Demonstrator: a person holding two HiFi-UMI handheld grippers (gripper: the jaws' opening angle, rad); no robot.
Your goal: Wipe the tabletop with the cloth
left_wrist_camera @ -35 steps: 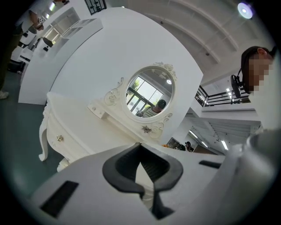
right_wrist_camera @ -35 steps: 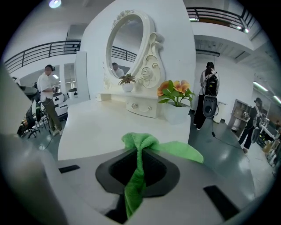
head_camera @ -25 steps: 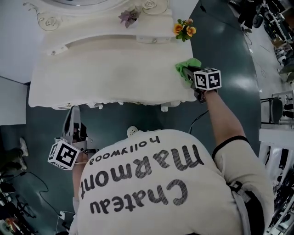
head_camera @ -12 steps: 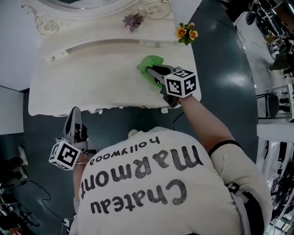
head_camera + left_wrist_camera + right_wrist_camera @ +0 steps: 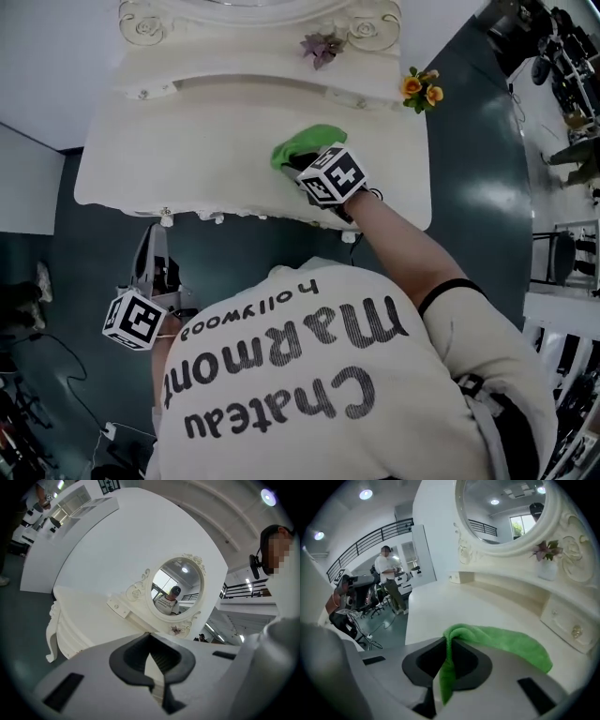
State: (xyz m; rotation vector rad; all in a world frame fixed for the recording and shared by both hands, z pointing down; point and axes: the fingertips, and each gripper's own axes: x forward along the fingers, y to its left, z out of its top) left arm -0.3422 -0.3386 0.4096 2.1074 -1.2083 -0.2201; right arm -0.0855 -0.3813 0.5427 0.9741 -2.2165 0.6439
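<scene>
– Cloth, bright green: how do we read its form and its place?

– We read it as a soft, fuzzy-piled cloth, bunched into a rounded fold. In the right gripper view one pinched edge of it runs down between the jaws of the right gripper, which are clamped on it. The rest spreads forward and to the right, flat on the cream tabletop. From the head view we place it right of centre, about midway between the raised back ledge and the scalloped front edge, with the right gripper directly over its near side.

– And the left gripper?

– We find it held low, off the table's front edge and above the dark floor. Its own view shows the jaws together with nothing between them, aimed toward the oval mirror.

– What else stands on the table?

– We note a purple flower on the back ledge and orange flowers at the right rear corner, both well apart from the cloth.
</scene>
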